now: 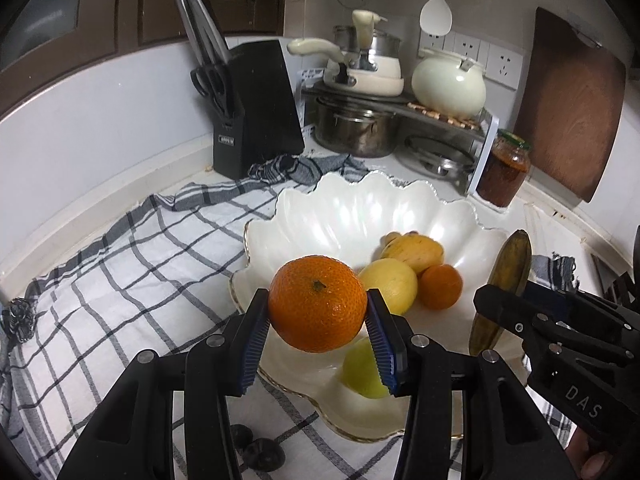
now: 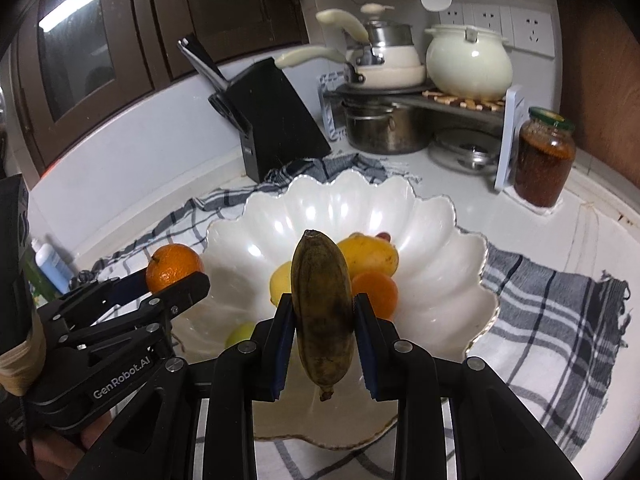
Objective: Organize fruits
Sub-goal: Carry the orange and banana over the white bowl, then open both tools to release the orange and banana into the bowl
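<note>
left gripper (image 1: 316, 332) clamps a glossy orange (image 1: 317, 303); right gripper (image 2: 323, 344) a browned banana (image 2: 322, 312).

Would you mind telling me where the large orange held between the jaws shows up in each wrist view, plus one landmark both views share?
Left wrist view: the large orange sits lower centre, clamped in the left gripper over the white bowl's near rim.
Right wrist view: the large orange is at mid-left, beyond the bowl's left edge.
Shared landmark: the black knife block.

Big orange (image 1: 317, 303) hung pinched above scalloped white bowl (image 1: 352, 216); browned banana (image 2: 322, 312) stood upright, clamped; mango (image 1: 414, 250), lemon (image 1: 390, 286), small orange (image 1: 440, 286), lime (image 1: 362, 370) lay inside.
</note>
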Motion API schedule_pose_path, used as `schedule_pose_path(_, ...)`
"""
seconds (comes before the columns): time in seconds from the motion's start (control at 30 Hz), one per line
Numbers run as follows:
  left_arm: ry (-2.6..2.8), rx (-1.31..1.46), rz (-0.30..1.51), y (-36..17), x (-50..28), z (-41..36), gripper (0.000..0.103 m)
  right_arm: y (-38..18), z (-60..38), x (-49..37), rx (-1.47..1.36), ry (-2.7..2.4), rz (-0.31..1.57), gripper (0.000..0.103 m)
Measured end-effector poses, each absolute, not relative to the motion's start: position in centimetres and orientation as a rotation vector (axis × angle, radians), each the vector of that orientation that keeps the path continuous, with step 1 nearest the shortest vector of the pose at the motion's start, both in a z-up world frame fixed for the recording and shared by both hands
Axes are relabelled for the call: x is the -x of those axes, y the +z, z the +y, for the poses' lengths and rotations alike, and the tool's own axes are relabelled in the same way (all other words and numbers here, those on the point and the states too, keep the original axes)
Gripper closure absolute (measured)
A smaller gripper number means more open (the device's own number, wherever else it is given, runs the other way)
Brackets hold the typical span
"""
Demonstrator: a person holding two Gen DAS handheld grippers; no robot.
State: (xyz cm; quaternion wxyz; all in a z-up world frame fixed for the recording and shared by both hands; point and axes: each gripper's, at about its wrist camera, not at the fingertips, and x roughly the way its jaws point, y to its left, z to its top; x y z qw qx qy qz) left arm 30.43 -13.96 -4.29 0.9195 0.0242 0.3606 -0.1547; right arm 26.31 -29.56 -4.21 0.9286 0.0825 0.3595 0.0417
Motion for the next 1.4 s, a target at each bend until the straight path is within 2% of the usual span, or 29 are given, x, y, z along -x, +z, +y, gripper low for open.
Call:
schedule_pose_path(0.3,-0.327,-0.067,0.800,-6.3,-31.5,-14.5,0.055,-6.1,-29.9,-27.6,-0.172,0.089,0.791,0.071)
schedule_pose_path(0.33,-0.327,-0.066,0.807,-6.4,-31.5,-14.6,0.055,-6.1,-29.9,-27.6,-0.167,0.081,0.788,0.069)
schedule_pose_path(0.4,-0.324,-0.067,0.817,-6.7,-31.6,-14.6,0.053,-5.9,-30.0,-27.5,-0.160,0.061,0.779,0.056)
schedule_pose_path(0.47,-0.308,-0.083,0.792,-6.5,-31.3,-14.7,0.039,-5.7,-30.1,-27.4,-0.157,0.044,0.769,0.039)
schedule_pose_path(0.53,-0.294,-0.092,0.771,-6.0,-31.0,-14.5,0.032,-5.5,-30.2,-27.2,-0.150,0.025,0.759,0.032)
schedule_pose_path(0.6,-0.286,-0.098,0.760,-5.6,-30.8,-14.3,0.031,-5.3,-30.3,-27.0,-0.140,0.007,0.752,0.030)
schedule_pose_path(0.77,-0.260,-0.090,0.739,-4.6,-30.0,-13.4,0.014,-4.4,-30.0,-26.2,-0.126,-0.021,0.730,0.022)
schedule_pose_path(0.87,-0.243,-0.086,0.729,-4.0,-29.5,-12.8,0.010,-3.4,-29.5,-25.4,-0.106,-0.042,0.705,0.017)
schedule_pose_path(1.07,-0.218,-0.088,0.690,-2.3,-27.6,-11.2,0.006,-1.5,-28.4,-23.8,-0.075,-0.066,0.655,0.014)
schedule_pose_path(1.4,-0.156,-0.090,0.643,-0.1,-24.5,-7.5,0.005,0.5,-25.4,-20.6,-0.062,-0.080,0.598,0.014)
